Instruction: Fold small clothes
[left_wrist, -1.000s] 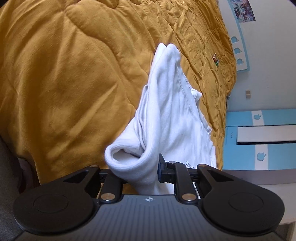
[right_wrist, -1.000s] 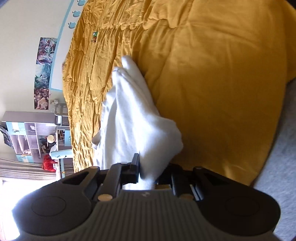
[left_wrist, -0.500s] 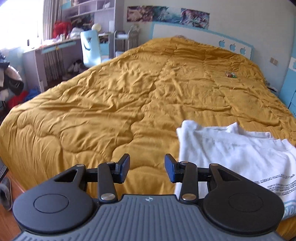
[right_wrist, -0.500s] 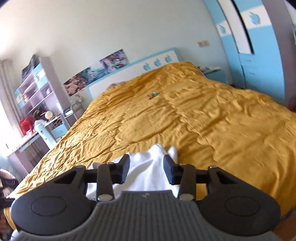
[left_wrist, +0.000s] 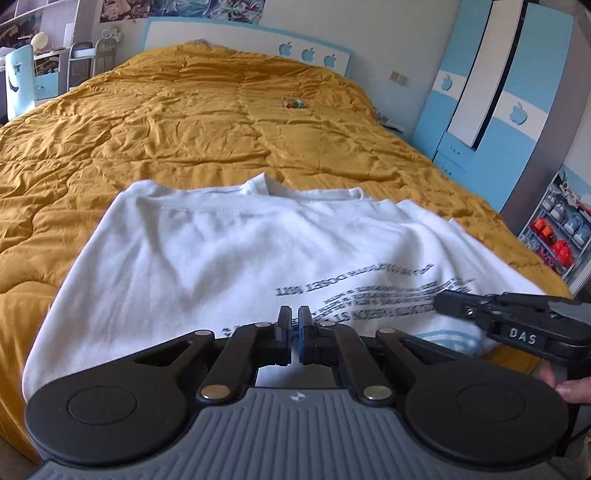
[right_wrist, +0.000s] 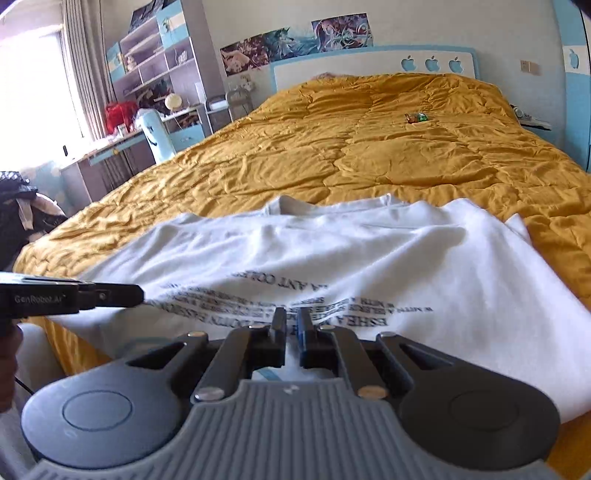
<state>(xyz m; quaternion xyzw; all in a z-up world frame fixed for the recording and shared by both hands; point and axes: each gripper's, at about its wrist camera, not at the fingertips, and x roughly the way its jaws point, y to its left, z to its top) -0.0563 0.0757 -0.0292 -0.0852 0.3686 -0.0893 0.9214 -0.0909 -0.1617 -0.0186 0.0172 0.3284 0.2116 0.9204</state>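
White t-shirt (left_wrist: 236, 251) lies spread on the mustard quilt (left_wrist: 147, 122), near the foot end of the bed, print side up, collar toward the headboard (left_wrist: 243, 48). Printed text runs across the lower half, nearest both cameras. Fabric isn't flat: soft ridges across the chest, and the shoulder and sleeve on the wardrobe (left_wrist: 491, 96) side look bunched and doubled under.

Left gripper (left_wrist: 291, 325) sits over the hem on the desk side of the shirt, jaws closed to a thin slit. Right gripper (right_wrist: 290, 326) sits over the hem on the wardrobe side, jaws also closed. Whether either pinches the hem edge: can't tell, the edge is hidden under the gripper bodies; no cloth is visible between the pads. Each gripper shows up side-on in the other's view, so they're close together along the hem.

Judgement: shirt laid out, fold not made yet.

Risks:
- If the jaws closed on nothing, a lift brings up air.
- If only the top layer is pinched, front and back separate and the fold goes crooked.
- The bunched sleeve gets folded in as a lump unless smoothed first.
- The quilt is soft and wrinkled; a low pinch may grab it along with the shirt.
- Small colourful item (left_wrist: 293, 102) up by the headboard is well clear of the shirt, no issue.
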